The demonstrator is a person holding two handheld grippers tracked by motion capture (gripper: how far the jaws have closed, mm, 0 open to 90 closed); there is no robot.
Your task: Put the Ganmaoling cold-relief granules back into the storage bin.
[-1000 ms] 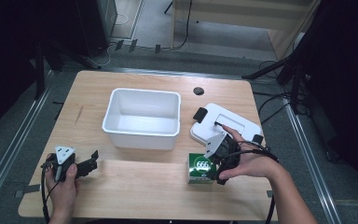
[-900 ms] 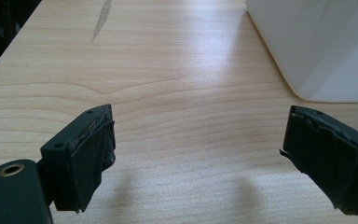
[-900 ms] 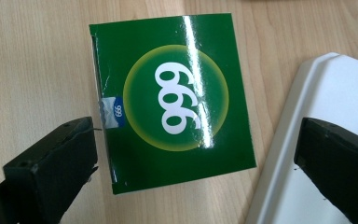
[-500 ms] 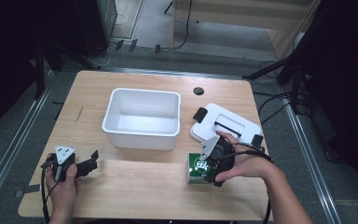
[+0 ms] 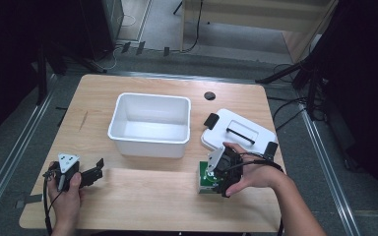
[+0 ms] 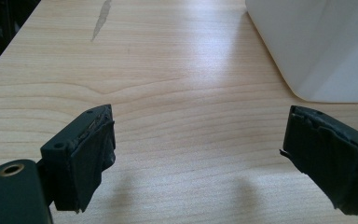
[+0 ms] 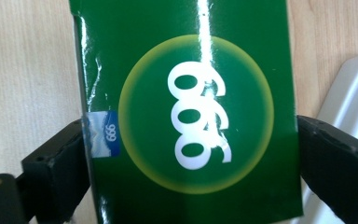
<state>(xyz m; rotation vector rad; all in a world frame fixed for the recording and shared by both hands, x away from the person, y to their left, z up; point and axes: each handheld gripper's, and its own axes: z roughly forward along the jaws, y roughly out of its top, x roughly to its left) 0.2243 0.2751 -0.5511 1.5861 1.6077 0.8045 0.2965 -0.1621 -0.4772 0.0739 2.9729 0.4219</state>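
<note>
We see the glossy green cardboard box (image 7: 186,112) with its white "999" roundel lying on the table in front of the empty white rectangular plastic bin (image 5: 150,123), our right gripper (image 5: 215,172) bracketing its sides, perhaps barely touching, so lifting and binning seemingly remain, while our left gripper (image 6: 209,163) waits wide apart, left of the bin.

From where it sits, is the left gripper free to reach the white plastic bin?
Probably yes: the left gripper is open, holding nothing, with bare wooden table between it and the white plastic bin.
</note>
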